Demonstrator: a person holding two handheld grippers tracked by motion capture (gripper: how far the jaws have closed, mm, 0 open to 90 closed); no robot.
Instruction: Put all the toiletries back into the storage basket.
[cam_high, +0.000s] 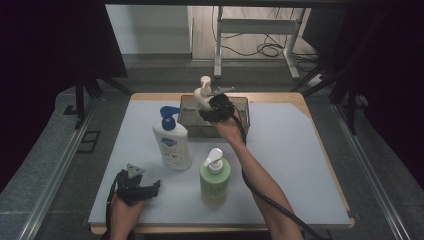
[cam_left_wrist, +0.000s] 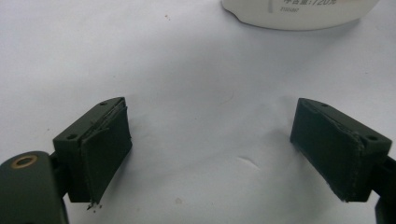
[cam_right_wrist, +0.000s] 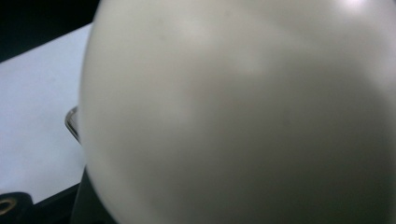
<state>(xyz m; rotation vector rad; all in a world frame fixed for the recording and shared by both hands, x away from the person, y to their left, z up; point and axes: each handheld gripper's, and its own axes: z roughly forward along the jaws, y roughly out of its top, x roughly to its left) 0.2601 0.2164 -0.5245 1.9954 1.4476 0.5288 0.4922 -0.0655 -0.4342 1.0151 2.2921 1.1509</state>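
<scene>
White bottle with blue pump (cam_high: 172, 142), green bottle (cam_high: 215, 180) (white pump top) nearby, pale table mat (cam_high: 295, 165)

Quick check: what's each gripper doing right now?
Left gripper: open, empty, low over the table.
Right gripper: closed on the cream pump bottle at the clear bin.

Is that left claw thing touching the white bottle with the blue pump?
Apart. The high view shows bare table between the left gripper and the white bottle.
</scene>
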